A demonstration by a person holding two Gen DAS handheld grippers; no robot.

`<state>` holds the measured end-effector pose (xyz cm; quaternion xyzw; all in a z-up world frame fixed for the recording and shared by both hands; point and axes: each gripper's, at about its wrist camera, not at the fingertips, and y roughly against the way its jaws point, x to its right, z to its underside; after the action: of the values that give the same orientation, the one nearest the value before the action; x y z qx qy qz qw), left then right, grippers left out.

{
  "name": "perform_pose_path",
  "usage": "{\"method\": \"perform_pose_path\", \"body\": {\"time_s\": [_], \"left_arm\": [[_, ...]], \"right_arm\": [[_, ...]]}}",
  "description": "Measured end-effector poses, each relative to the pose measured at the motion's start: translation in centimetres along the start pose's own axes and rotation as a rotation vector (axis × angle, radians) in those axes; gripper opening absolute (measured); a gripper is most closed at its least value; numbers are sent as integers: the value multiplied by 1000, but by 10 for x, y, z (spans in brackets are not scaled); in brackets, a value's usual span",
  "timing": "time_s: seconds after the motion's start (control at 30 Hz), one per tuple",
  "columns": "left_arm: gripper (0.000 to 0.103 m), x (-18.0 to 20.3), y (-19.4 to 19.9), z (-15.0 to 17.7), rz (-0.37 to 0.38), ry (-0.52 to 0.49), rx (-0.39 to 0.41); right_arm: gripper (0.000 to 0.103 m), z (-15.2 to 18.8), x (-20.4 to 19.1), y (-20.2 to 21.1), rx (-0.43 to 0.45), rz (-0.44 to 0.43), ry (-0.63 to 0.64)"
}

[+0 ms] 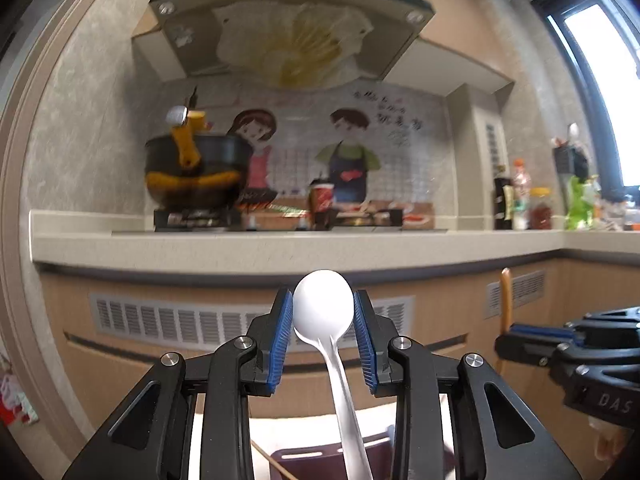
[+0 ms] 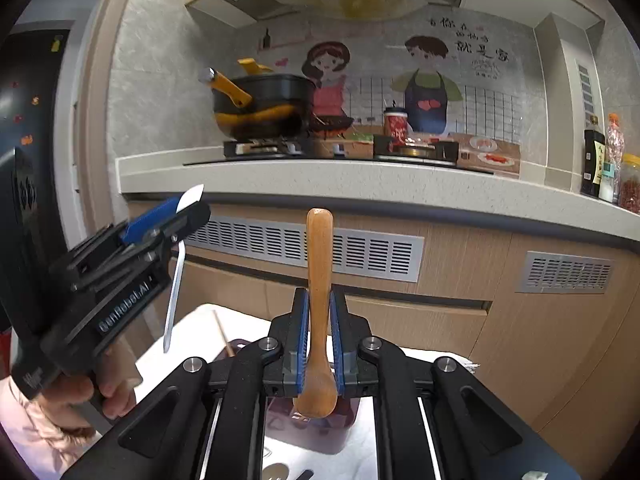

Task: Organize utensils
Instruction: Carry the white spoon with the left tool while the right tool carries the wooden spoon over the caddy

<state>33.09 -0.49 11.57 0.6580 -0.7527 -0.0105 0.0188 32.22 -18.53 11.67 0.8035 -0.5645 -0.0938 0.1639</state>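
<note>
My left gripper (image 1: 323, 312) is shut on the bowl of a metal spoon (image 1: 323, 304), handle hanging down toward a dark purple utensil holder (image 1: 308, 454). It also shows in the right wrist view (image 2: 180, 216), held high at left. My right gripper (image 2: 320, 340) is shut on a wooden spoon (image 2: 319, 280), handle pointing up, bowl down over the purple holder (image 2: 312, 428). The right gripper (image 1: 520, 336) with the wooden handle (image 1: 506, 300) shows at the right of the left wrist view.
The holder stands on a white cloth (image 2: 248, 328) with a chopstick (image 2: 222, 332) leaning in it. Ahead is a kitchen counter (image 2: 320, 180) with a stove, a black and yellow pot (image 2: 264, 104), a red cup (image 2: 395, 124) and bottles (image 2: 592, 160) at right.
</note>
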Motion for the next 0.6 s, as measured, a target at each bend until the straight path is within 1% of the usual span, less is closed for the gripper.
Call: {"method": "perform_pose_path", "body": {"time_s": [0.13,0.23,0.33,0.47,0.6], "left_arm": [[32,-7,-32,27,-22,35,-81],[32,-8,-48,46,-37,46,-110],[32,-9,-59,64,-35,57,-146],[32,-8,-62,84,-25,54,-192],[36,-8,-62,99,6,64,-269]], "right_arm": [[10,11,0,-29,-46,-2,-1],[10,22,-1,-48,-65,7,7],[10,33,-1,-66,-93,4,1],[10,50,0,-86,-152,-18,-13],[11,72,-3,-103,-238,-47,-6]]}}
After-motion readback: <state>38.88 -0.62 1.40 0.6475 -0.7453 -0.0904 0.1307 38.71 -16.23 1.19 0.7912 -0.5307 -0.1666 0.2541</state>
